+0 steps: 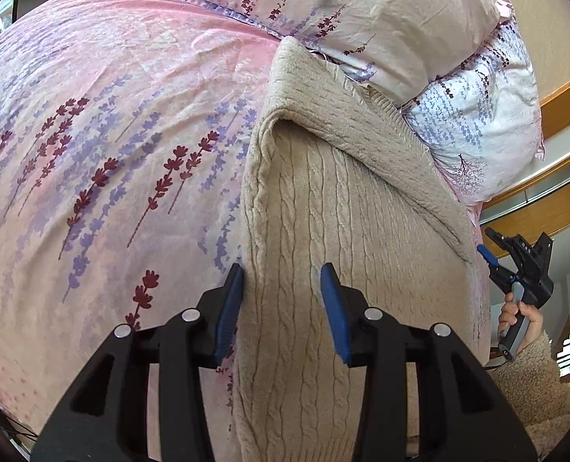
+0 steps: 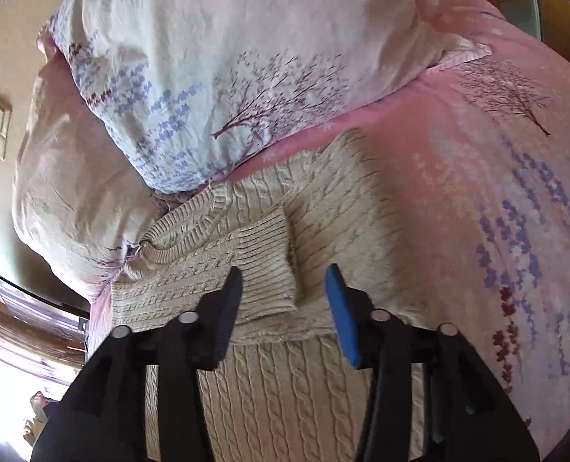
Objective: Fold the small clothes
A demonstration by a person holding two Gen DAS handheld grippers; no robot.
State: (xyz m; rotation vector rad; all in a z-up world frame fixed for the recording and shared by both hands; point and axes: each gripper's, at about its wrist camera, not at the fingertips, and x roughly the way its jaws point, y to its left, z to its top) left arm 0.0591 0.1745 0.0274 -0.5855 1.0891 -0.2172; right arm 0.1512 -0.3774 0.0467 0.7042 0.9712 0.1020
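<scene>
Beige sweater (image 1: 323, 192) beneath both released tools, left (image 1: 282, 300), right (image 2: 285, 308).

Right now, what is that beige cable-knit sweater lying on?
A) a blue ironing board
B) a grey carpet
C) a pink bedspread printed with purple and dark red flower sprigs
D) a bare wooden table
C: the sweater is spread on the pink flowered bedspread, with its collar end up against the pillows.
</scene>
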